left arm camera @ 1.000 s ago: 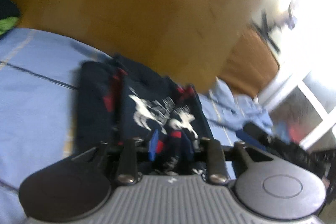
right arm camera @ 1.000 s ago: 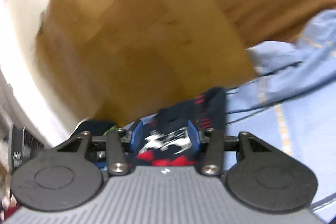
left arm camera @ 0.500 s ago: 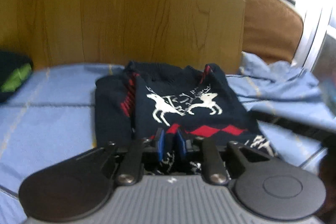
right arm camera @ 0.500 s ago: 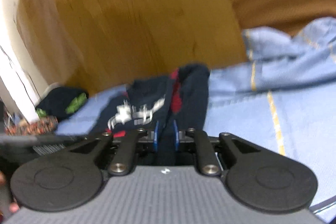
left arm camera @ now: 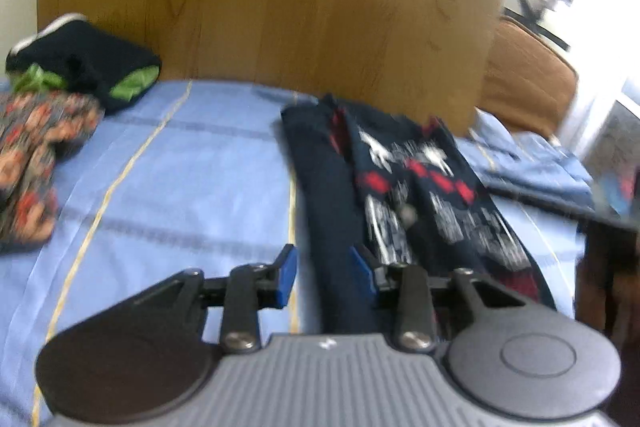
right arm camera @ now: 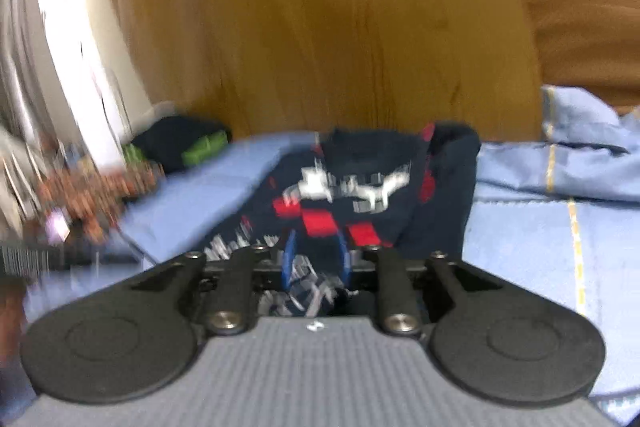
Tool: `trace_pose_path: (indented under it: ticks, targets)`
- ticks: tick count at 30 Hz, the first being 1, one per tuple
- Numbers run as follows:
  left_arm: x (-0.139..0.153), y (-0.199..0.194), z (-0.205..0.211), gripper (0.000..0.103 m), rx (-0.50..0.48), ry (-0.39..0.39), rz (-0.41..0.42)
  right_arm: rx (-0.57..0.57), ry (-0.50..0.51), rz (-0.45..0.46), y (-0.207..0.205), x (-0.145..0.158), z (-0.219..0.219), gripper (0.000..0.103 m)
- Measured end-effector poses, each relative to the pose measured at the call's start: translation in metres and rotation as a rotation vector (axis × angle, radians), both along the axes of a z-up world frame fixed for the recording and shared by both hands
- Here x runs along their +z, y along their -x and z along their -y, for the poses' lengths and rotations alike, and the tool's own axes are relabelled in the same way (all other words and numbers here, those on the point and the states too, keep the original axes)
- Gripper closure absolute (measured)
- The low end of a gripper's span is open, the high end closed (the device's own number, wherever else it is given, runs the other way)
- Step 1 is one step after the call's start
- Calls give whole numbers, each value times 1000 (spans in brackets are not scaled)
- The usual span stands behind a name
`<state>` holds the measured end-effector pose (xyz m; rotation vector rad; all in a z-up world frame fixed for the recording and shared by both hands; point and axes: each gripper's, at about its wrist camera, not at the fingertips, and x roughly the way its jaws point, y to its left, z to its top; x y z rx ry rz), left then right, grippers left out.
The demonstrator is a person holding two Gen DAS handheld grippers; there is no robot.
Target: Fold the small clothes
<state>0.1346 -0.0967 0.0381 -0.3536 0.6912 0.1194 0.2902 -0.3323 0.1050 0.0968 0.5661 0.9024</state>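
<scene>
The left tongs are opening, their blue pads clear of cloth, with the near edge of the navy reindeer sweater showing between and beyond them. The right tongs are opening too; the sweater's patterned hem lies between the pads, and whether they still pinch it I cannot tell.

The sweater lies folded lengthwise on the blue bedsheet, just before the wooden headboard. If the right pads snag the knit as they pull away, the fold could drag open. The side panel on the left looks loose and might flop back out. A floral garment and a dark bundle with green trim lie well apart.
</scene>
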Motion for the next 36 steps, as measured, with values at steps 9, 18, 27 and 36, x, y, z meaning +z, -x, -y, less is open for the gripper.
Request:
trace_pose_path:
  ticks: [9, 18, 27, 36]
  targets:
    - [-19, 80, -2, 50, -151, 313, -57, 54, -129, -314, 64, -12, 97, 62]
    - [-44, 119, 20, 48, -236, 501, -71, 61, -63, -487, 146, -49, 132, 64]
    - [-64, 127, 24, 87, -189, 616, -81, 104, -100, -536, 147, -63, 96, 89]
    - [-17, 91, -2, 90, -213, 677, 79, 136, -253, -395, 101, -6, 87, 92]
